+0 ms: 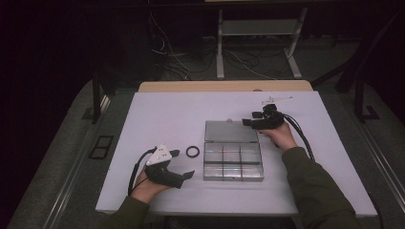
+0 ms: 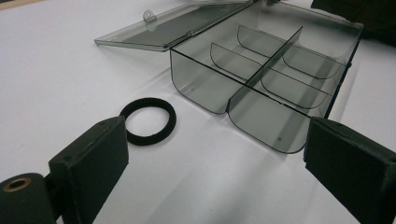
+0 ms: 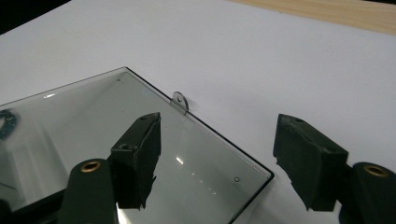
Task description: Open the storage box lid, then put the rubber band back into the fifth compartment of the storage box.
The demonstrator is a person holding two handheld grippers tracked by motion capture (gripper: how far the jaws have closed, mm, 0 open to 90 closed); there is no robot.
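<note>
White tabletop point(image 1: 157, 114) carries a clear compartment box point(image 1: 233, 162), lid point(image 1: 230, 131) flat open, black ring point(image 1: 192, 151) just beside it; left gripper point(image 1: 182, 164) gapes empty toward the ring, probably to lift it, right gripper point(image 1: 251, 118) spread empty over the lid.

A dim lab-like recording space: white-topped table point(image 1: 162, 114), loose floor cables point(image 1: 172, 59), metal stand legs point(image 1: 220, 52) behind.
</note>
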